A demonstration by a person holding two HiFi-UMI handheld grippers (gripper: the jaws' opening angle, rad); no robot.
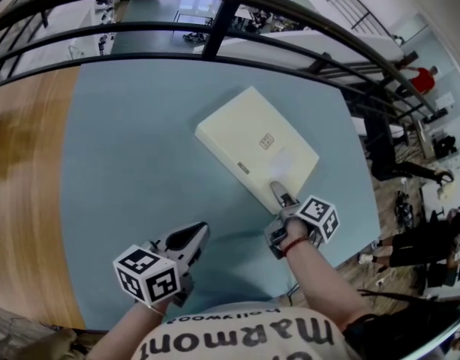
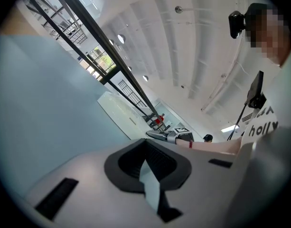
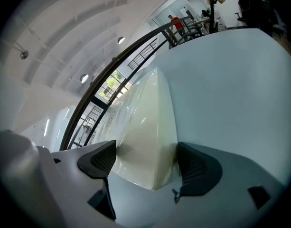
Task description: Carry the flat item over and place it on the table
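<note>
A flat cream box (image 1: 256, 145) lies on the blue-grey table (image 1: 124, 163), turned at an angle. My right gripper (image 1: 278, 193) is at the box's near edge, one finger lying on its top face. In the right gripper view the two dark pads sit against either side of the box's edge (image 3: 145, 127), so that gripper (image 3: 145, 163) is shut on it. My left gripper (image 1: 192, 237) hovers over the table's near left part, apart from the box, its jaws shut and holding nothing (image 2: 150, 163). The left gripper view shows the box (image 2: 119, 109) farther off.
A black metal railing (image 1: 214, 21) curves along the table's far side. Wooden floor (image 1: 19, 201) lies to the left. Beyond the table's right edge are cluttered items (image 1: 432, 238), and a person in red (image 1: 421, 77) stands in the distance.
</note>
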